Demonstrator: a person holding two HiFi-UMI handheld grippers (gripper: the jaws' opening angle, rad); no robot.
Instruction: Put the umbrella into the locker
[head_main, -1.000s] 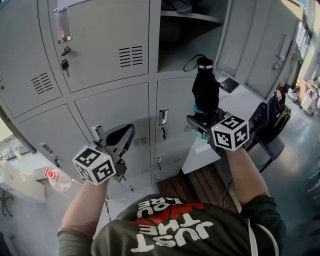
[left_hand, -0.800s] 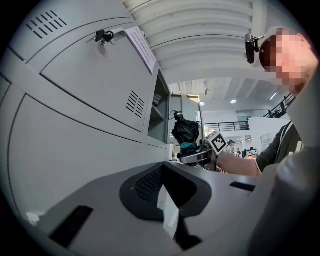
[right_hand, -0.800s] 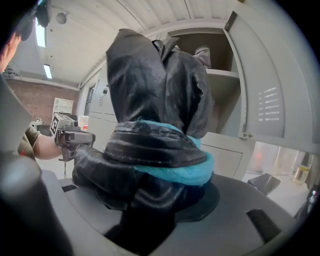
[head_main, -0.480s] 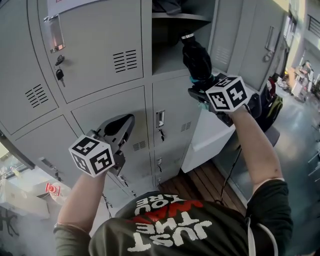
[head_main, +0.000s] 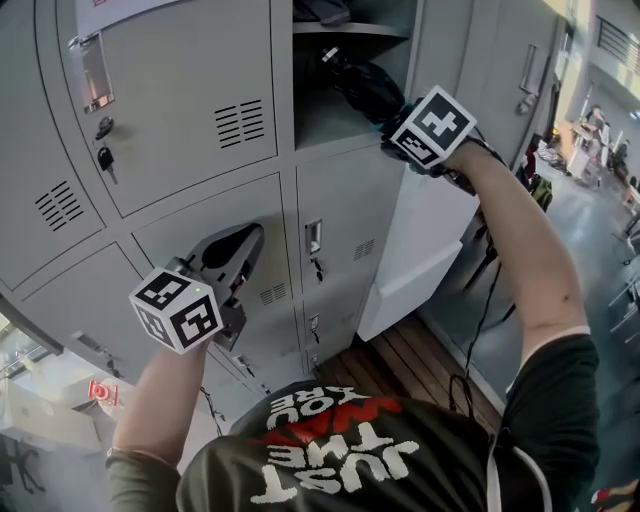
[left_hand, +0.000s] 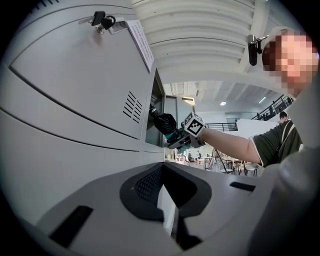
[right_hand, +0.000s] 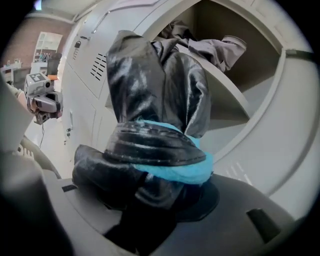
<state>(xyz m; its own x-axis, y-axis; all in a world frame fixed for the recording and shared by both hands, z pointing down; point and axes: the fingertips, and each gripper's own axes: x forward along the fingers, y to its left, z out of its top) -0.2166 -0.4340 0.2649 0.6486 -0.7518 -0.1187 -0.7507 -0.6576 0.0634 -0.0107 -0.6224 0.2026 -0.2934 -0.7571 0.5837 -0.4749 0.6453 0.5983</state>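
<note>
Jaws first: right gripper (right_hand: 155, 196) is clamped on the folded black umbrella (right_hand: 150, 95), near the end with the blue strap (right_hand: 175, 167). The rest of the bundle sticks out ahead toward the open locker compartment (head_main: 322, 118). Left gripper (left_hand: 165, 175) has its jaws together with nothing between them. It hangs low and left of that compartment, in front of the closed doors. From the head view the umbrella's far end is just at the compartment's mouth, angled inward. I can't tell if it touches the compartment floor. Grey clothes (right_hand: 212, 46) lie on the shelf above the compartment, and its door (head_main: 470, 55) stands open to the right. Progress, my read: pickup and carry are done and insertion is just starting. Left to do: push the umbrella fully in, lay it down, open the jaws, pull back. Writing: the shirt (head_main: 340, 455) reads "JUST THE" in white, then a red word I can't make out, then "YOU". A paper notice (left_hand: 140, 44) is on the door left of the compartment, print too small to read. Keys (head_main: 103, 158) hang in that door's lock.
</note>
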